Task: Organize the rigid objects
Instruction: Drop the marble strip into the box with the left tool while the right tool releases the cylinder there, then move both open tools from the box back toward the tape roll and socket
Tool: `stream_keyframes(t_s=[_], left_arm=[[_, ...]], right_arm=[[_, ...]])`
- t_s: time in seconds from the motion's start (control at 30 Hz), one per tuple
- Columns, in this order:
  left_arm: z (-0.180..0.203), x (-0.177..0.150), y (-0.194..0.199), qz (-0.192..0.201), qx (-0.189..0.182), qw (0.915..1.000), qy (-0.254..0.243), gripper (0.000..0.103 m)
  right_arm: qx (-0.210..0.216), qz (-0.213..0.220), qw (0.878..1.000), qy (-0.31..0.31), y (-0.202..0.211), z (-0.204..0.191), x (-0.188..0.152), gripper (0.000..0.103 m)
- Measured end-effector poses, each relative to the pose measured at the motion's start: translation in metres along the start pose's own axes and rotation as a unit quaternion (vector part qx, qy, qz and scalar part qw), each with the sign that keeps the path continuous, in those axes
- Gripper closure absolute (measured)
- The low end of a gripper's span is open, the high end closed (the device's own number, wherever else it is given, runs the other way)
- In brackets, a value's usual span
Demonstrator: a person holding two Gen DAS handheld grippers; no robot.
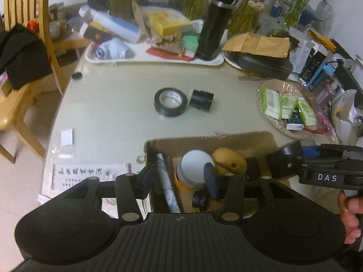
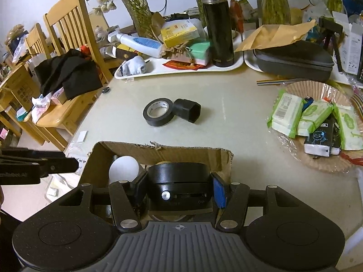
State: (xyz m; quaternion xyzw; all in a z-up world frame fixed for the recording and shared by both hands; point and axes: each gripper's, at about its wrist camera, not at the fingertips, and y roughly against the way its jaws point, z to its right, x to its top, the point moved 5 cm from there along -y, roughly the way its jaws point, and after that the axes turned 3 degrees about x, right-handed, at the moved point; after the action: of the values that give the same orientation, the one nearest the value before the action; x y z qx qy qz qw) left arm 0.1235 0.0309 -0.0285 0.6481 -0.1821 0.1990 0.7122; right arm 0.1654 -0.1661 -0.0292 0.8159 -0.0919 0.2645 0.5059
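**Left wrist view: two grippers over a cardboard box, one carrying a black round device**

Left wrist view, from left to right: a wooden chair (image 1: 27, 45) draped with dark cloth stands beside a pale table (image 1: 118, 122). Mid-table lies a roll of black tape (image 1: 170, 101) with a small black square tube (image 1: 202, 99) just beside it. Nearer the camera sits an open cardboard box (image 1: 261, 140). The left gripper (image 1: 181, 176) hangs over it, tongs apart and clamped on nothing. Between them, down in the box, lie a grey pen-like stick (image 1: 168, 190), a white-capped jar (image 1: 195, 165) and a tan rounded object (image 1: 231, 161). At far right the other gripper enters, gripped by a hand (image 1: 349, 217).

Right wrist view, left to right: the box's white-capped jar again, then the right gripper (image 2: 179, 188), tongs clamped on a black round device (image 2: 179, 181) with an on-off slider facing the camera. It hangs over the box's near right part. A paper-lined basket (image 2: 295, 86) of wet-wipe packs sits far right.

The step in hand looks like setting this device into the box. To do it well, lower it into the free space right of the jar, keep it level, and part the tongs only once it rests on the bottom. The left gripper should lift clear so the two do not collide. Tape and tube remain outside.
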Motion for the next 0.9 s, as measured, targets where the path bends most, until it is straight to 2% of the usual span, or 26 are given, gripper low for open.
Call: stream_keyframes(t_s=[0.33, 0.43, 0.57, 0.63, 0.77, 0.9], left_arm=[[0.003, 0.0, -0.001, -0.008, 0.011, 0.9999, -0.008, 0.056], [0.002, 0.001, 0.002, -0.007, 0.009, 0.9999, -0.007, 0.056], [0.002, 0.003, 0.005, -0.003, 0.009, 0.9999, -0.004, 0.056], [0.002, 0.004, 0.007, -0.002, 0.007, 1.0, -0.003, 0.056], [0.004, 0.003, 0.009, -0.002, 0.005, 1.0, -0.006, 0.056], [0.007, 0.002, 0.008, -0.005, 0.005, 0.9999, -0.013, 0.056]], right_arm=[[0.0, -0.025, 1.0, 0.009, -0.003, -0.005, -0.004, 0.042], [0.003, -0.051, 0.999, 0.018, -0.009, -0.007, -0.008, 0.042], [-0.022, -0.042, 0.999, 0.022, -0.007, -0.005, -0.007, 0.02], [-0.028, -0.033, 0.999, 0.017, -0.004, -0.002, -0.005, 0.015], [-0.037, -0.031, 0.999, 0.007, -0.004, 0.003, -0.004, 0.008], [-0.044, -0.031, 0.998, 0.014, -0.004, 0.002, -0.004, 0.007]])
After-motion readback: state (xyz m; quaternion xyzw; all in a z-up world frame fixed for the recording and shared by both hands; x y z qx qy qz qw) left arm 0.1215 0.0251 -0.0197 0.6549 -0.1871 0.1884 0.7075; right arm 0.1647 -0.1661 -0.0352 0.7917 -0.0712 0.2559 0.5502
